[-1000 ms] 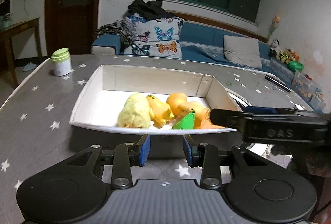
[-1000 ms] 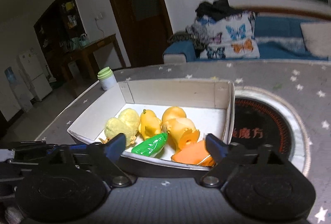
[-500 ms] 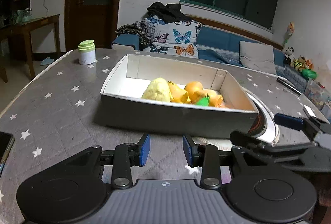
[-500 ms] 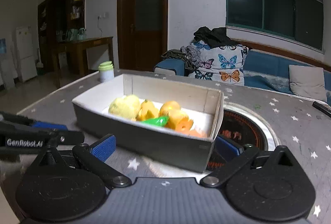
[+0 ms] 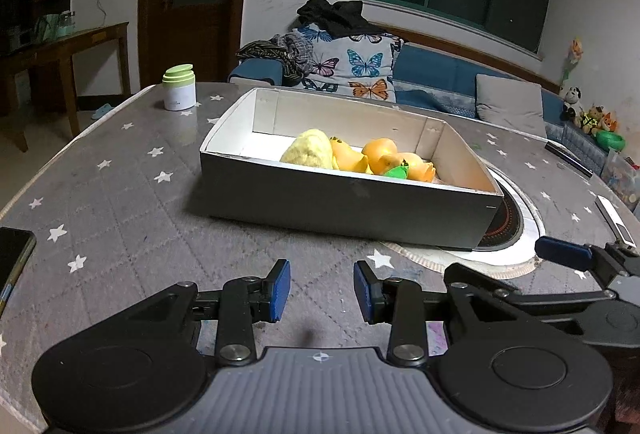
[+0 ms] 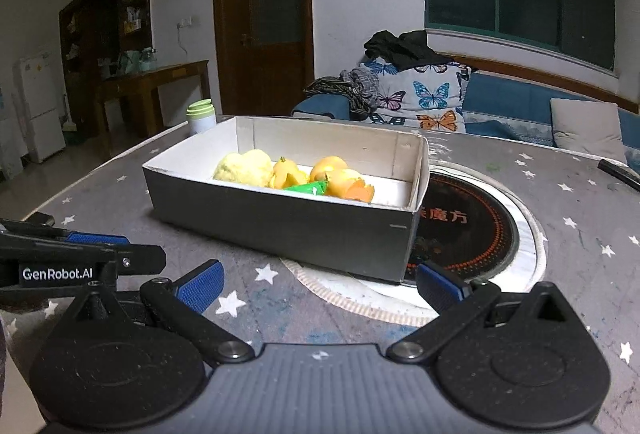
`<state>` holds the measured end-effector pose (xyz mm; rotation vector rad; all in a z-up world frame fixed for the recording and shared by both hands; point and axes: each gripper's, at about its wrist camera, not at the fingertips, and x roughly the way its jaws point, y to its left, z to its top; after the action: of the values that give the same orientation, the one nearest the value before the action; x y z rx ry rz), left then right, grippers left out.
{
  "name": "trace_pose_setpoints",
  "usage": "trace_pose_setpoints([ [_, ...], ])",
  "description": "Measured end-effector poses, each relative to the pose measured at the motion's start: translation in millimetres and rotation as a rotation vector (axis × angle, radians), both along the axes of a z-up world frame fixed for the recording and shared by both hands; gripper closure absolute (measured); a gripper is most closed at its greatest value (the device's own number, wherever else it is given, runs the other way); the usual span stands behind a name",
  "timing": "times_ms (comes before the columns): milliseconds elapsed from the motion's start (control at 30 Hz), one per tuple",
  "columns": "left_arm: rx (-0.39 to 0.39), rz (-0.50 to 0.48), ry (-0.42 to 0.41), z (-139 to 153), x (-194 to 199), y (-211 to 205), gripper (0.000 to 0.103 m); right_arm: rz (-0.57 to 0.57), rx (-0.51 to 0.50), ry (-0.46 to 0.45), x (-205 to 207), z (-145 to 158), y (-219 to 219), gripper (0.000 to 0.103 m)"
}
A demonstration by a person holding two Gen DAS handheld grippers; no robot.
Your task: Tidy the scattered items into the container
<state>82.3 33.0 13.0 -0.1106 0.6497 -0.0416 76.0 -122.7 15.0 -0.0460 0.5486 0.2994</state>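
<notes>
Right gripper (image 6: 320,284): jaws spread wide, having just been opening, empty.
Left gripper (image 5: 322,290): narrow gap, empty (beside the right one).
Box (image 6: 280,222): ahead on the starred table (image 5: 120,218), partly over the round hob (image 6: 480,230).
Toys in box: one pale yellow (image 6: 244,169), three orange, one green (image 6: 306,188).
Around: one green-lidded jar (image 5: 179,87), one phone (image 5: 12,254).

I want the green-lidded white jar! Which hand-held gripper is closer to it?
Left. The left hand-held gripper sits on the green-lidded white jar side of the grey cardboard box; the right hand-held gripper sits farther over, by the box's opposite corner.
</notes>
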Motion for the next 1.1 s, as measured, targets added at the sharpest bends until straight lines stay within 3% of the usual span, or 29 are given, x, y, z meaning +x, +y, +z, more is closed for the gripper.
trace_pose_setpoints([
  [1100,0.011,0.033,0.008,-1.9,-3.4,9.0,0.065,0.012,-0.008,0.027,-3.9,-1.5,9.4,0.000],
])
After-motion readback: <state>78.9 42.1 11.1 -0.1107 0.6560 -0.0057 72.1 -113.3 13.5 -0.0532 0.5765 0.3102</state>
